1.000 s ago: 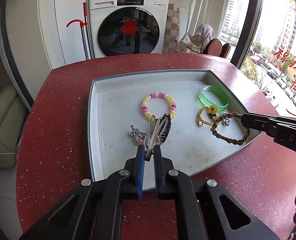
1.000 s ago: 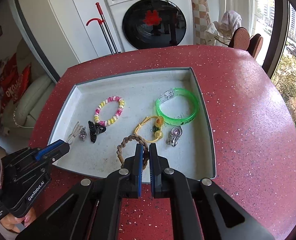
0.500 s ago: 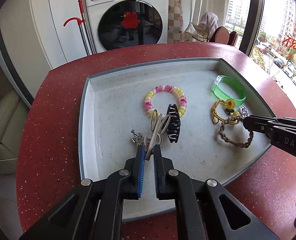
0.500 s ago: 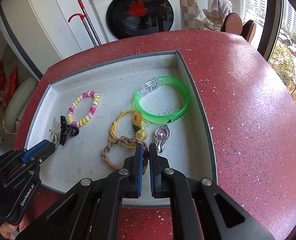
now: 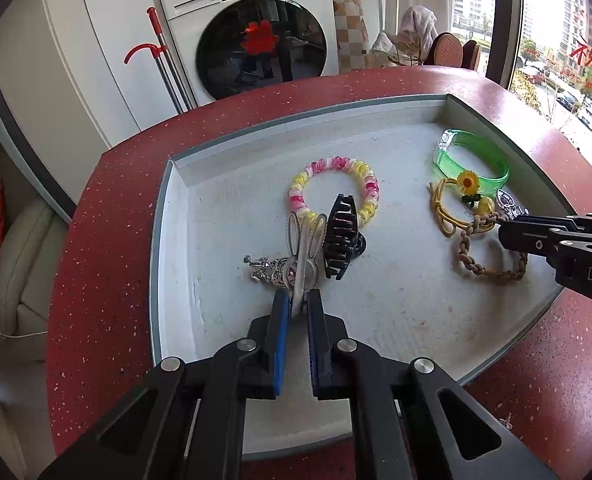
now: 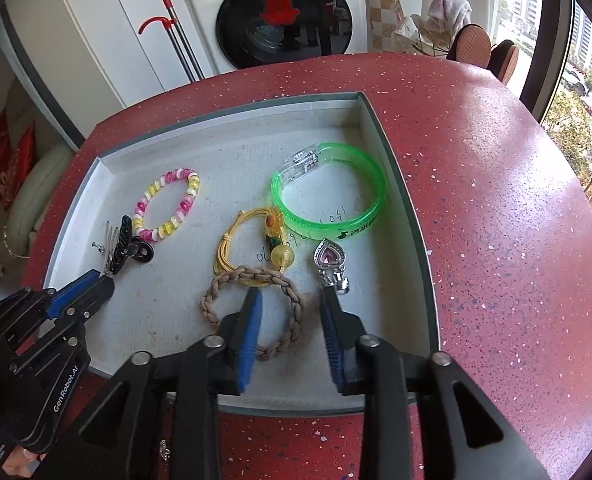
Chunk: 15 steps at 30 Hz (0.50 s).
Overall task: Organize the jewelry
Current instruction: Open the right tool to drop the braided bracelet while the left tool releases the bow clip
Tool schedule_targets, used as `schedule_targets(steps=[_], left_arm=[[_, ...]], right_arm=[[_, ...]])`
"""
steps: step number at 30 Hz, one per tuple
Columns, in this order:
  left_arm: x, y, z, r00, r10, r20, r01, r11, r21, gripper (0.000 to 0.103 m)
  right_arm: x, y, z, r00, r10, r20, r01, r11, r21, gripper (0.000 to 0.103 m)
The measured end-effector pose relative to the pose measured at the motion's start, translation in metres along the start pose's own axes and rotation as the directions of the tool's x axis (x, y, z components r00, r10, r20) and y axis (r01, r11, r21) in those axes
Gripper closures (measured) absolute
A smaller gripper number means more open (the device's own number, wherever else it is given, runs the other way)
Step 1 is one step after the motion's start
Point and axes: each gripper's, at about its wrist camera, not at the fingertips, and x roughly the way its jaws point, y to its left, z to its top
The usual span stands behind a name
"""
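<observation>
Red speckled table (image 6: 496, 200): fills most of both views; a washing machine (image 5: 252, 28) is seen behind it at upper centre.

Grey tray (image 6: 408, 208): set on the table, centre of frame; all jewelry is gathered on its floor, presumably as the sorting place.

Left gripper (image 5: 298, 304): lower centre of the left view; its fingers are clenched on a silver rabbit-ear clip (image 5: 304, 248), which lies against a black claw clip (image 5: 340, 236) and a small metal charm (image 5: 264, 268). The grip matches that of half a second ago, and the clip is judged to be held for setting down beside the claw clip.

Right gripper (image 6: 292, 312): lower centre of the right view; the fingers are now spread apart and empty. Half a second ago they were closed on the braided bracelet (image 6: 252, 312); it has since been released and lies flat between them, touching the yellow cord bracelet (image 6: 240, 248).

Green bangle (image 6: 328, 192): centre right, near the tray wall.

Beaded bracelet (image 6: 168, 204): centre left.

Heart pendant (image 6: 330, 264): just above the right finger.
</observation>
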Motion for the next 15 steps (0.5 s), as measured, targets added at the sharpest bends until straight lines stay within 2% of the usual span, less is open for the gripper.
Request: schedule_targets(steps=[5, 15], left_arm=[[-0.008, -0.001, 0.0, 1.0, -0.008, 0.017, 0.008, 1.0, -0.002, 0.076], [-0.021, 0.0, 0.003, 0.999, -0.003, 0.034, 0.004, 1.0, -0.02, 0.076]], right_arm=[[-0.015, 0.002, -0.003, 0.999, 0.038, 0.027, -0.038, 0.999, 0.003, 0.061], [-0.045, 0.005, -0.016, 0.996, 0.055, 0.067, -0.056, 0.998, 0.006, 0.058]])
